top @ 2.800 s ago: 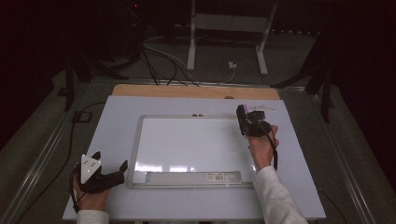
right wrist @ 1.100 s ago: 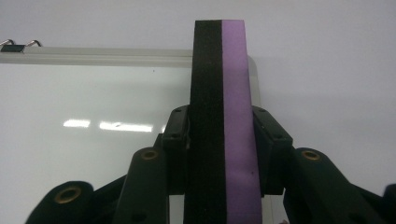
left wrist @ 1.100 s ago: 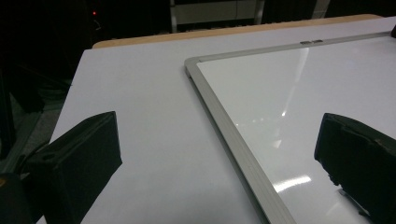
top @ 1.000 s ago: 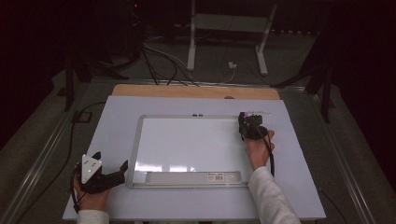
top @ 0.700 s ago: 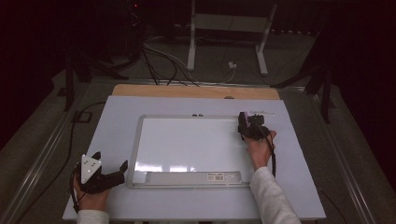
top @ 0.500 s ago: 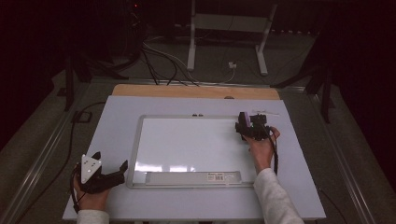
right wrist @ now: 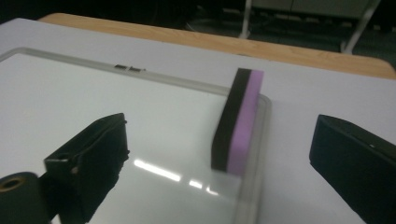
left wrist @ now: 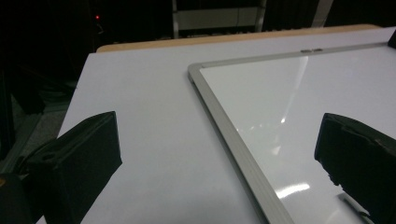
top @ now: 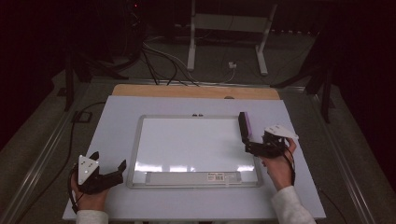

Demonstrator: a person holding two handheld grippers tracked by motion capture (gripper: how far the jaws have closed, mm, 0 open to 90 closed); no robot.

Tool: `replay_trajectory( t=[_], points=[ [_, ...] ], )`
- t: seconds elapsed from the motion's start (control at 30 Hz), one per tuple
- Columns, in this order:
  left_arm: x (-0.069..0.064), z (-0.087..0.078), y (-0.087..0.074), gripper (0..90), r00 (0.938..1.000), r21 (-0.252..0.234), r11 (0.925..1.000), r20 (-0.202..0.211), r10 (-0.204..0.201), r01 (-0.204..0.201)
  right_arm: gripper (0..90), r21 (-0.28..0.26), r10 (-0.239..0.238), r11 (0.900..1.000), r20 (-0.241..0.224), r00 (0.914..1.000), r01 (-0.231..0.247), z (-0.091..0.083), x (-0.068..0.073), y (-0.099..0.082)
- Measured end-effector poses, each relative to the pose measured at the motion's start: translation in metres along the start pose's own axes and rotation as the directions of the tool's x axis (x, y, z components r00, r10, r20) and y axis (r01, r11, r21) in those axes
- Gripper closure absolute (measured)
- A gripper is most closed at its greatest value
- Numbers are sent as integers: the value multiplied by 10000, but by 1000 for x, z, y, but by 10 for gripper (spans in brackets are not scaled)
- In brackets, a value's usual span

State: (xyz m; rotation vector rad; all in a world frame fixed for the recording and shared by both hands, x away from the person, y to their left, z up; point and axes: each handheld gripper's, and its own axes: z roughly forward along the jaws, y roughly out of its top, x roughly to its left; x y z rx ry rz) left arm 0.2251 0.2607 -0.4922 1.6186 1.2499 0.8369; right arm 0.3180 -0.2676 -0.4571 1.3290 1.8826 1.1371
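Observation:
A black and purple eraser [top: 244, 127] [right wrist: 236, 121] stands on its long edge at the right rim of the whiteboard [top: 187, 140] [right wrist: 93, 93]. My right gripper [top: 248, 148] [right wrist: 222, 130] sits just short of it, pointing at its near end. Its jaws have just been opening and now stand open; the pads do not touch the eraser, and nothing is between them. At the table's near left corner my left gripper [top: 109, 161] [left wrist: 217, 126] rests open and empty, aimed along the whiteboard's [left wrist: 289, 93] left frame.
The whiteboard lies on a white table [top: 299, 196] with a wooden strip [top: 196, 91] along its far edge. A label strip [top: 187, 177] runs along the board's near side. Cables [top: 159, 56] and a white stand [top: 229, 28] are on the floor beyond.
The right gripper has let go of the eraser and drawn back toward the person and to the right. The eraser stays standing at the board's right rim. The left gripper has not moved.

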Motion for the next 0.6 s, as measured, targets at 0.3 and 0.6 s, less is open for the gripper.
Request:
replay_trajectory(
  t=[0.3, 0.6],
  points=[
    [-2, -5, 6, 11, 9994, -591, 9976, 40, -351, 353, 34, -1004, 195, 9946, -777, 9968, -273, -50, -23, -49],
    [-5, -7, 8, 11, 9996, -787, 9965, 81, -279, 284, 34, -1414, 119, 9897, -662, 9977, -212, -65, -24, -72]
  ],
)
